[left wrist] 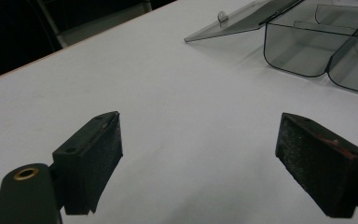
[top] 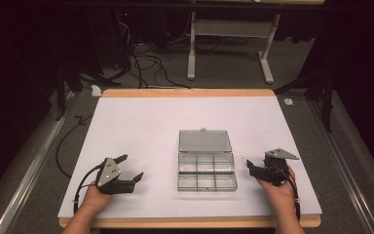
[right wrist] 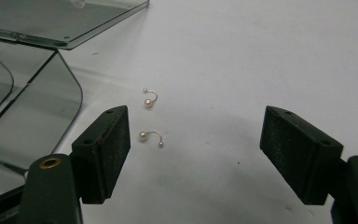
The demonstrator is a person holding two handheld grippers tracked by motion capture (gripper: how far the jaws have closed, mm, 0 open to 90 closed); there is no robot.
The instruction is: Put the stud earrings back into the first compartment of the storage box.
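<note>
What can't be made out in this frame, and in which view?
- Pearl earrings: too small to make out in the high view.
- Clear box: cut off by the top and right edges in the left gripper view, by the left edge in the right gripper view.
- Its compartments' contents: too small to tell from the high view.

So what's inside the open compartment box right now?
Nothing that I can make out: the compartments of the clear box look empty in the high view, its lid folded back flat. Two pearl earrings lie outside on the table, beside the box's right edge.
</note>
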